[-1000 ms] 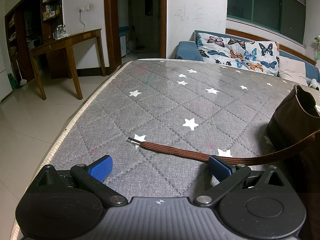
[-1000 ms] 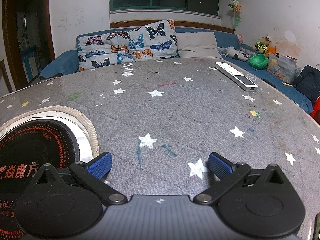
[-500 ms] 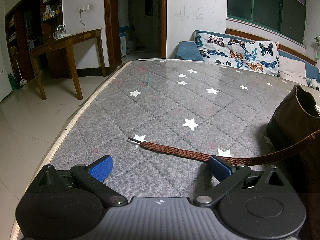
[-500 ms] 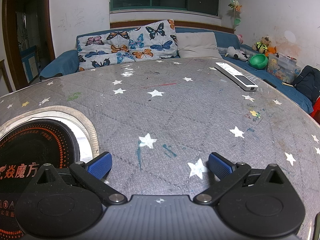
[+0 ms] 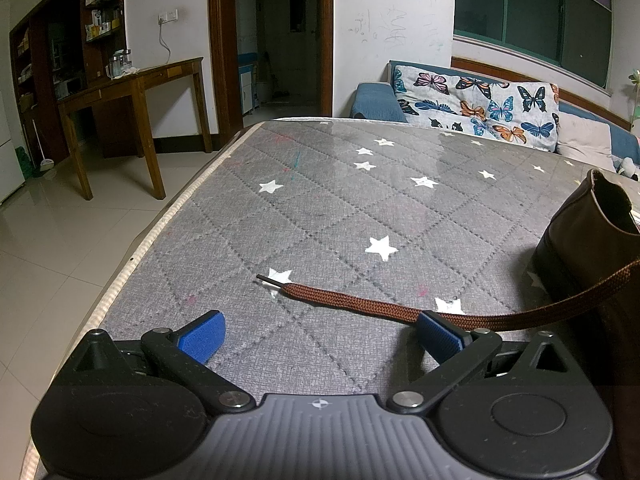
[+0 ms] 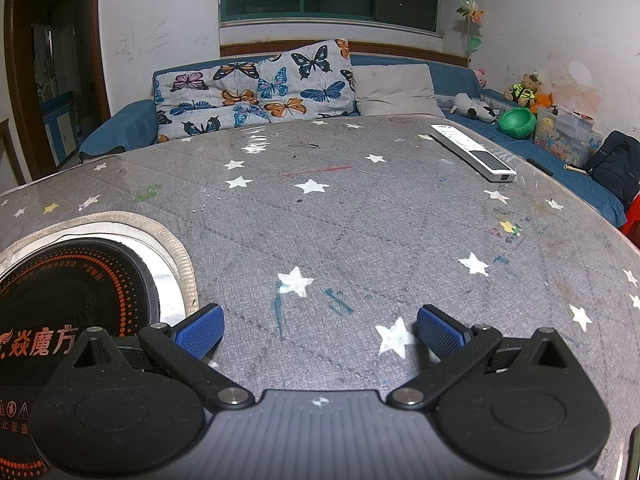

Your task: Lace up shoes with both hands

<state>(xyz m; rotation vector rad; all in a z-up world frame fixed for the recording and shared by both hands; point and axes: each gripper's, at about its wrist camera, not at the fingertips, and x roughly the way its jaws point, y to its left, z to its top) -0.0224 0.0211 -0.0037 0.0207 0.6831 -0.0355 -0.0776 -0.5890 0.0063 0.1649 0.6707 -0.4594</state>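
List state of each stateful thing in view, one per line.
left tool: open, empty
right tool: open, empty
brown shoelace: loose, lying flat on the mat, free tip bare
brown shoe: upright, top open
doorway: open, dark inside
remote: flat on the mat

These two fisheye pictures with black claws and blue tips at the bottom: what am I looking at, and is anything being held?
No robot here: a person carries a pair of tongs in each hand, with a camera on each looking along the fingers. One picture is from the left tongs, the other from the right tongs. Both are open and hold nothing. On the grey star-patterned mattress lies a brown shoelace, running to a brown shoe at the right. The right view shows a white remote control.
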